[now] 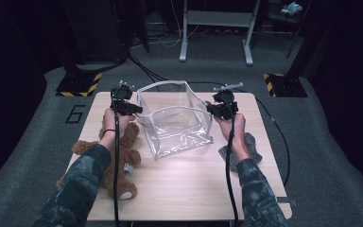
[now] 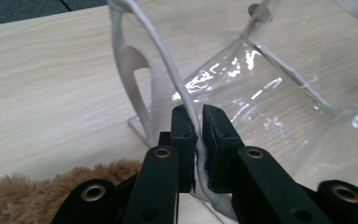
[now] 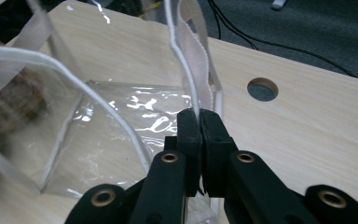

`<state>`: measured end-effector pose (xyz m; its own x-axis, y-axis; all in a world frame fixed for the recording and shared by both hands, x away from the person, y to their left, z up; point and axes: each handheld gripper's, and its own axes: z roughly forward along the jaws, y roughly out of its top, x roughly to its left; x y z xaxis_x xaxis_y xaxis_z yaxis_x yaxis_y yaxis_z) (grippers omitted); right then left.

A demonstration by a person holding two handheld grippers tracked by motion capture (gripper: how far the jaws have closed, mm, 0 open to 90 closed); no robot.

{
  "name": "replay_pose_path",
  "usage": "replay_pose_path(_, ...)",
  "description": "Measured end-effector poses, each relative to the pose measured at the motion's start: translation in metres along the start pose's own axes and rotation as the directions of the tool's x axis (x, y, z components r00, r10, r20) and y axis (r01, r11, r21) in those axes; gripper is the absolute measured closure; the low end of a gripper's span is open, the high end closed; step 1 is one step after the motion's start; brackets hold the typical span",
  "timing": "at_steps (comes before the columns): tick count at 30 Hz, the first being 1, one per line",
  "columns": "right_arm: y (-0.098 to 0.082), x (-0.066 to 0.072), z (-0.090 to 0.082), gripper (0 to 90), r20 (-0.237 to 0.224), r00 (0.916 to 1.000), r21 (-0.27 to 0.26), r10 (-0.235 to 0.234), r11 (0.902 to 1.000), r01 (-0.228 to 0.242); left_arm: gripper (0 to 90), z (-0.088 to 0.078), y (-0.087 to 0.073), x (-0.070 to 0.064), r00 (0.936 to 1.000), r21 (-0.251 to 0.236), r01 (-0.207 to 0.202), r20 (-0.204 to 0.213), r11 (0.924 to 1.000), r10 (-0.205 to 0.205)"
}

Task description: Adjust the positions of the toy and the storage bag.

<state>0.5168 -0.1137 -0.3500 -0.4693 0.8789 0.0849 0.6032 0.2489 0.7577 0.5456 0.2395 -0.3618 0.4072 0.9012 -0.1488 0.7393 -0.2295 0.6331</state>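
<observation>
A clear bag (image 1: 175, 120) with white trim, a brown teddy bear (image 1: 123, 163), a pale wood-grain table (image 1: 189, 189).

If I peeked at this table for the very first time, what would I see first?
A big see-through plastic bag with white edging stands open in the middle of the pale wooden table. The left gripper pinches the bag's rim on one side and the right gripper pinches it on the other, holding its mouth wide. A fluffy brown teddy bear lies by the person's left arm, and a crumpled grey cloth sits by the right arm.

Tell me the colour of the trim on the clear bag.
White trim, seen best in the left gripper view.
</observation>
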Motion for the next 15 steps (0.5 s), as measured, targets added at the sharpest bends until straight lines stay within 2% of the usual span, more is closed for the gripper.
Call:
replay_pose_path(2, -0.008, -0.001, -0.008, 88.1, -0.017, 0.9999, -0.004, 0.001, 1.0, -0.001, 83.5, 0.002, 0.001, 0.001, 0.9998, 0.006, 0.017, 0.004, 0.9998, -0.017)
replay_pose_path(3, -0.012, -0.002, -0.013, 88.1, -0.025, 0.9997, -0.003, 0.0, 1.0, 0.0, 83.6, 0.002, 0.002, 0.001, 1.0, 0.007, 0.007, 0.005, 0.9999, -0.007)
replay_pose_path(6, -0.023, 0.004, -0.023, 88.0, -0.04, 0.9992, -0.011, -0.002, 0.9999, 0.001, 83.8, 0.004, 0.003, -0.001, 0.9999, 0.0, 0.013, 0.004, 0.9999, -0.013)
replay_pose_path(7, -0.026, 0.006, -0.025, 88.0, -0.039, 0.9992, -0.01, -0.006, 0.9999, 0.006, 83.7, 0.005, 0.003, 0.0, 0.9999, -0.003, -0.012, 0.007, 0.9999, 0.012)
replay_pose_path(8, -0.03, 0.01, -0.029, 87.9, -0.033, 0.9993, -0.013, -0.019, 0.9997, 0.019, 83.3, 0.005, 0.003, -0.001, 0.9999, -0.006, 0.004, 0.011, 1.0, -0.004)
replay_pose_path(9, -0.032, 0.012, -0.031, 87.1, -0.04, 0.9989, -0.014, -0.024, 0.9996, 0.024, 82.0, 0.006, 0.004, -0.002, 0.9999, -0.006, -0.003, 0.012, 1.0, 0.003)
replay_pose_path(10, -0.033, 0.012, -0.033, 85.6, -0.042, 0.9985, -0.018, -0.035, 0.9992, 0.035, 79.2, 0.006, 0.004, -0.003, 0.9999, -0.013, 0.003, 0.011, 0.9999, -0.003)
replay_pose_path(11, -0.034, 0.013, -0.034, 83.0, -0.048, 0.9986, -0.022, -0.021, 0.9996, 0.02, 73.8, 0.005, 0.004, -0.003, 0.9998, -0.015, 0.016, 0.012, 0.9998, -0.015)
replay_pose_path(12, -0.033, 0.011, -0.034, 78.0, -0.051, 0.998, -0.038, -0.038, 0.9986, 0.036, 67.5, 0.004, 0.003, -0.003, 0.9997, -0.017, 0.019, 0.015, 0.9997, -0.019)
replay_pose_path(15, -0.026, 0.006, -0.037, 66.0, -0.055, 0.9978, -0.063, -0.038, 0.9974, 0.034, 53.7, -0.001, 0.0, -0.005, 0.9977, -0.023, 0.054, 0.042, 0.9983, -0.053)
